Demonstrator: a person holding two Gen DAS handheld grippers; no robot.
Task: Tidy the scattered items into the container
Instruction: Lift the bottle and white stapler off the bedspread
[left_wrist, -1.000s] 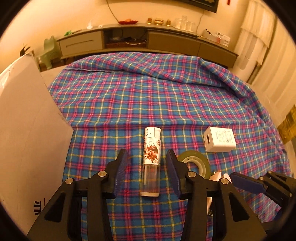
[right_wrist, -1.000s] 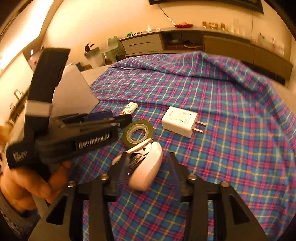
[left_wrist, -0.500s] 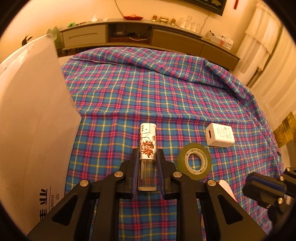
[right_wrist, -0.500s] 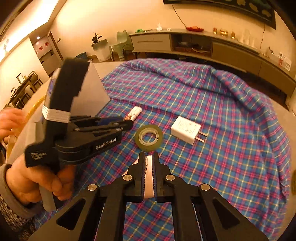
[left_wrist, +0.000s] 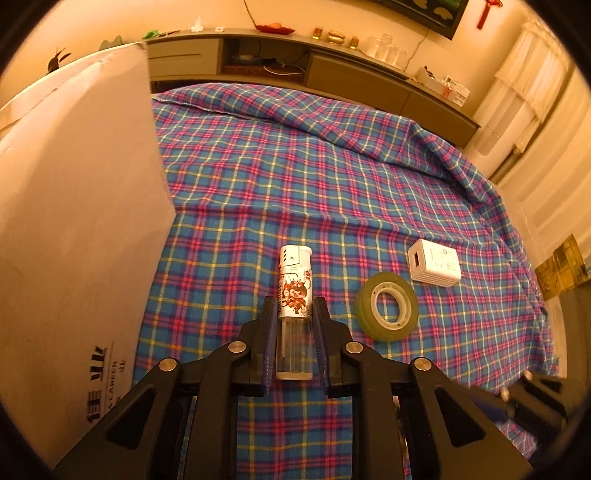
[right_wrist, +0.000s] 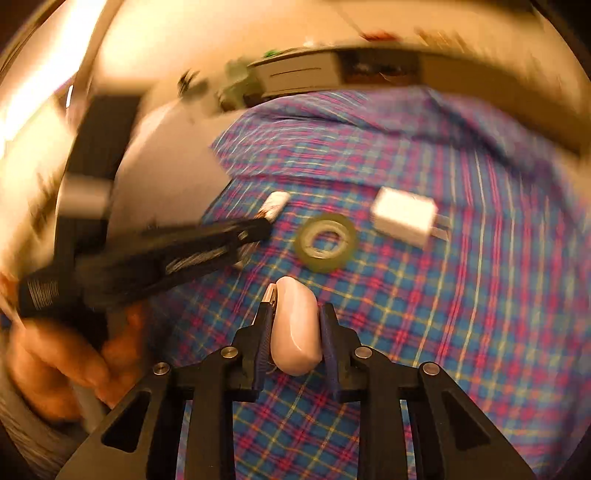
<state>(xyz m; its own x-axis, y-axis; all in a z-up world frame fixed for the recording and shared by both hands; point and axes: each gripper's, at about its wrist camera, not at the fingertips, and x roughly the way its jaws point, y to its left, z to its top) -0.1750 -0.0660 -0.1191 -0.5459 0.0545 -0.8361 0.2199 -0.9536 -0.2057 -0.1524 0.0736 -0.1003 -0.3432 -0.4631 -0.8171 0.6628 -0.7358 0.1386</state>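
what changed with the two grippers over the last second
Both closed on something. The left gripper shut on the white cartoon-printed lighter, and the right gripper shut on the white rounded clip-like object; both look lifted. The green tape roll and white charger block stayed on the plaid cloth.

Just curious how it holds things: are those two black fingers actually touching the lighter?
Touching. In the left wrist view the left gripper has both fingers pressed against the clear lower sides of the lighter, with no gap.

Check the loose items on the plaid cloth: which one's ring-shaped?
The green tape roll, lying flat with an open core. The white charger beside it is a solid block.
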